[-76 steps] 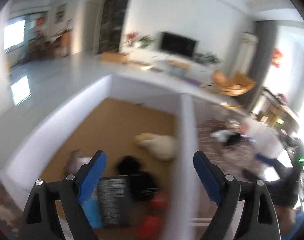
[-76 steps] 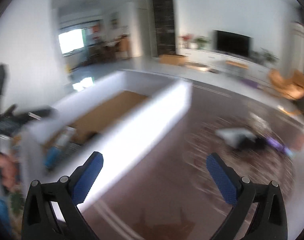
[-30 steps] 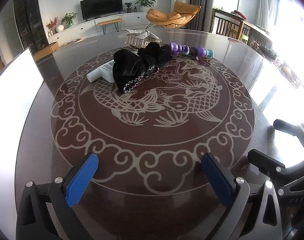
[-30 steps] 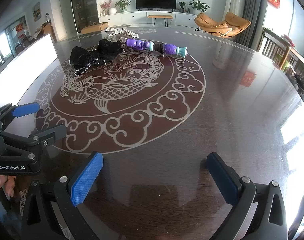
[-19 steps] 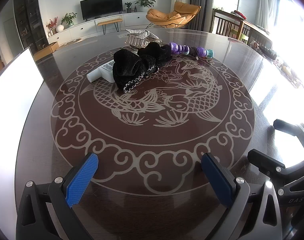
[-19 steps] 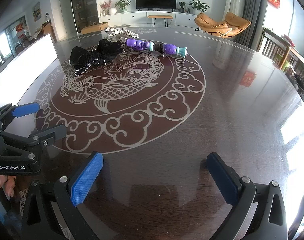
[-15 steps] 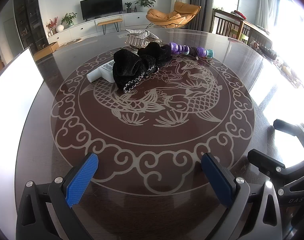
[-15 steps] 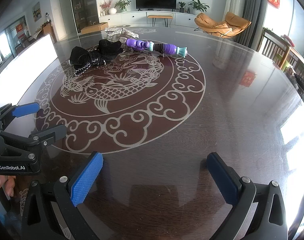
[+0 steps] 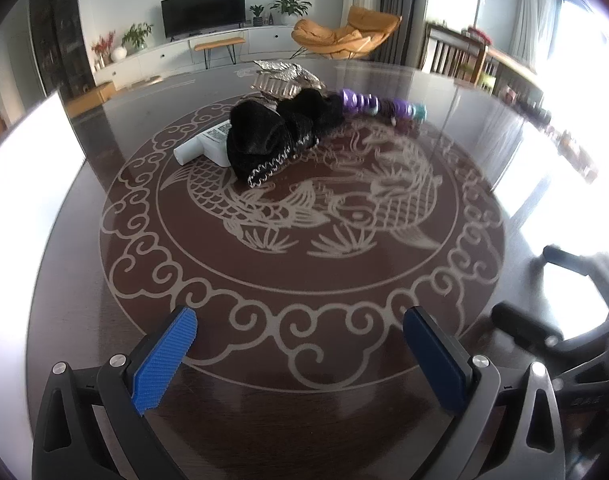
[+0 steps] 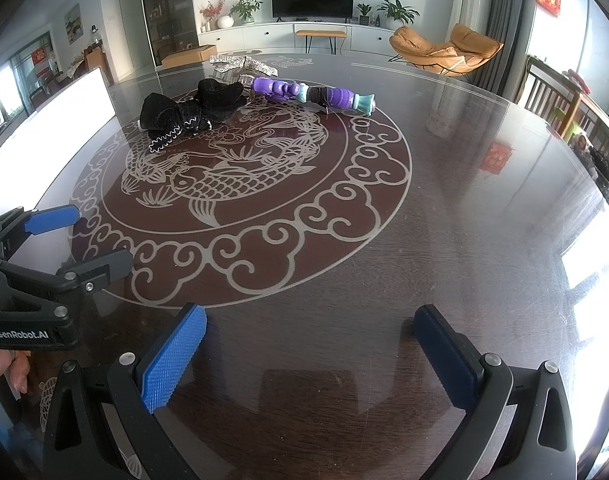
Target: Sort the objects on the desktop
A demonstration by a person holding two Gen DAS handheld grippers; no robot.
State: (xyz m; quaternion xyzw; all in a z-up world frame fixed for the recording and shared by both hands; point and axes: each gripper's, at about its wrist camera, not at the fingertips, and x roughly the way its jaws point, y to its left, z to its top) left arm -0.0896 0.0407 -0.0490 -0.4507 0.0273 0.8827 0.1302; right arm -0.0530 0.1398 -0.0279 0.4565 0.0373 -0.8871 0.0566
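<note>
Both the left gripper (image 9: 300, 344) and the right gripper (image 10: 310, 340) hover wide open and empty at the table's (image 10: 464, 208) near edge, while the black cloth (image 9: 272, 140), white tube (image 9: 202, 146), silver clip (image 9: 282, 78) and purple toy (image 10: 312, 94) lie clustered, apparently unsorted, toward its far edge

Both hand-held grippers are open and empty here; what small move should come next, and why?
Probably advance the left hand-held gripper forward toward the black cloth. Its jaws stand open with nothing between them, the cloth is the nearest of the clustered items and lies on top of the white tube, and bare table separates them. The right hand-held gripper is equally far back.
</note>
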